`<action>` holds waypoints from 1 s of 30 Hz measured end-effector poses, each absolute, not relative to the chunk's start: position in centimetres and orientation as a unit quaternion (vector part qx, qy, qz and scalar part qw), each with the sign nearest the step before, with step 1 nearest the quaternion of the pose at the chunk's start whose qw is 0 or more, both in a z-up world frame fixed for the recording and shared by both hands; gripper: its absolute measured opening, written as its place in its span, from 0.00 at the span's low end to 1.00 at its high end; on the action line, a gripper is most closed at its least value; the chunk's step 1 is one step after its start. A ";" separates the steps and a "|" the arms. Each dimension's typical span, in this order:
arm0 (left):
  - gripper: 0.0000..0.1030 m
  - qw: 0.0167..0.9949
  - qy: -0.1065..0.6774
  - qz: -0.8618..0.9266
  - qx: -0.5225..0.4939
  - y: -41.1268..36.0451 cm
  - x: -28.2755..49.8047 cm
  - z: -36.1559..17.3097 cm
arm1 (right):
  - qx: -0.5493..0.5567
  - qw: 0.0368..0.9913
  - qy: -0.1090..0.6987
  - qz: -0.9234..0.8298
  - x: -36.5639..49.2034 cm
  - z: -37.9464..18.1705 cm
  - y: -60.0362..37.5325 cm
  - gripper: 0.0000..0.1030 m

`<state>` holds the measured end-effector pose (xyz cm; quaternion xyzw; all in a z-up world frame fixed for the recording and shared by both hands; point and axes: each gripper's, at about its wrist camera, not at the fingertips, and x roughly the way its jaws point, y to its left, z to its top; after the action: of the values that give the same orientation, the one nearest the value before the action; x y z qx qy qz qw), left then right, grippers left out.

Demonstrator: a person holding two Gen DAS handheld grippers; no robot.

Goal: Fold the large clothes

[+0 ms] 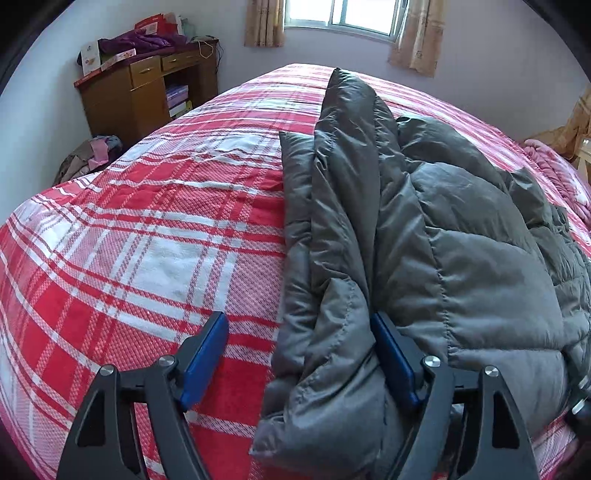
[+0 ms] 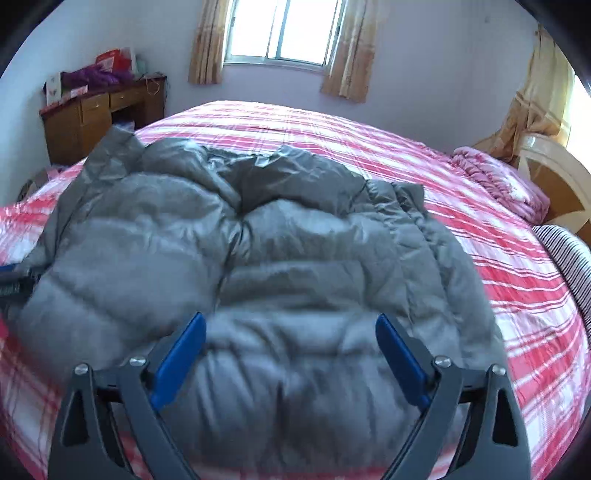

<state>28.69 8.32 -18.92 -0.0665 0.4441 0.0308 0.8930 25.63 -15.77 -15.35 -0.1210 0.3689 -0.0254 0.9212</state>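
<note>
Through the left wrist camera: a grey quilted down jacket (image 1: 424,229) spread along the red-and-white plaid bed (image 1: 147,240), running from the near edge toward the far edge under the window (image 1: 343,14), over the bed's right half in this view. Left claw (image 1: 299,354) parted wide, the folded-in sleeve or side panel bunched between the blue pads (image 1: 391,354), the right pad against the fabric, the left pad (image 1: 205,354) well clear over bare bedspread; nothing clamped. Looks light and puffy, very soft, with a slick shell likely to slide out of a shallow pinch; best taken at a stitched seam or hem, with a deep bite through both layers. Wooden desk (image 1: 129,96) in the far left corner of the room, piled with boxes. Through the right wrist camera: same jacket (image 2: 258,258) seen broadside, filling the near left part of the bed (image 2: 480,221), hem toward the near edge, blurred close to the lens. Right claw (image 2: 291,354) spread wide above the puffed body, pads apart, nothing gripped; whether the tips touch the fabric cannot be told. Probably springy when folded, trapped air pushing folds back open, so worth pressing flat after each fold. Pink blanket (image 2: 498,177) and headboard (image 2: 561,184) at the bed's right end.
</note>
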 end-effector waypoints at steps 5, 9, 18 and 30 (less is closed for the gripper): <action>0.20 0.899 0.433 -0.029 -0.055 6.8 27.9 -18.4 | -0.155 0.913 0.375 -0.032 25.5 -18.6 -14.5 0.94; 0.09 0.899 0.427 -0.044 -0.085 7.2 27.3 -17.8 | -0.156 0.910 0.383 -0.035 25.9 -18.8 -14.3 0.94; 0.06 0.913 0.387 -0.065 -0.107 10.8 23.6 -14.8 | -0.173 0.905 0.386 -0.039 25.2 -18.6 -13.8 0.90; 0.06 0.917 0.368 -0.007 -0.156 18.7 19.6 -12.9 | -0.189 0.905 0.379 0.037 22.0 -19.1 -6.4 0.90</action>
<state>19.61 18.74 -12.92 -0.1561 0.3681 -0.0070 0.9166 22.02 -6.42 -19.09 -0.1890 0.3787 0.0371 0.9053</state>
